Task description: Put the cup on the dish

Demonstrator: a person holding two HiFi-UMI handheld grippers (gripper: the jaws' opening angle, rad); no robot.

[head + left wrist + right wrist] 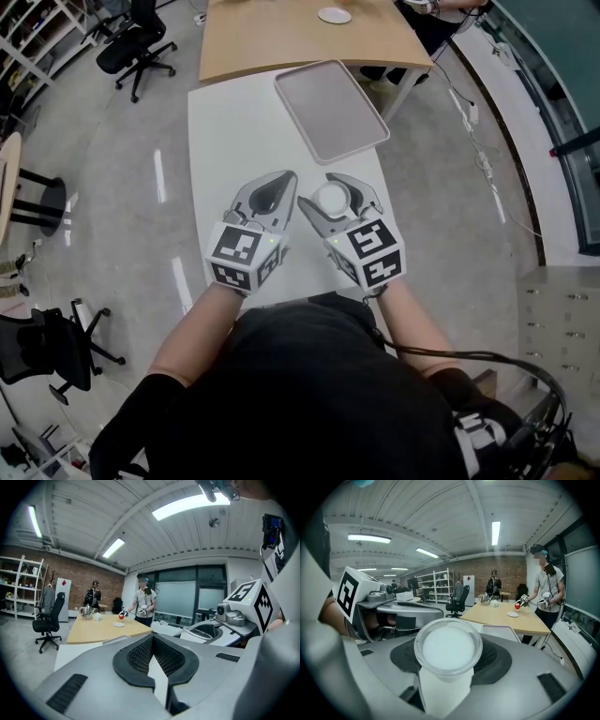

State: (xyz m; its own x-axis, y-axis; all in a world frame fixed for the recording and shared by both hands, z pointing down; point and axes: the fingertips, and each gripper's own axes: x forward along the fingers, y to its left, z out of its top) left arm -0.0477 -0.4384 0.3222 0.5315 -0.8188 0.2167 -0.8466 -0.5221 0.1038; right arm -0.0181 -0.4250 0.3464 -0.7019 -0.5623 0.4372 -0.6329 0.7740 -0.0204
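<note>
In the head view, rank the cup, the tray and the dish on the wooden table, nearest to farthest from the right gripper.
1. Cup, held by the right gripper.
2. Tray, ahead on the white table.
3. Dish, farthest, on the wooden table.

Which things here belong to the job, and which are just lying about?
Job: cup held in the right gripper; grey tray on the white table, probably the dish.
Lying about: small plate on the wooden table; office chair; empty left gripper.
</note>
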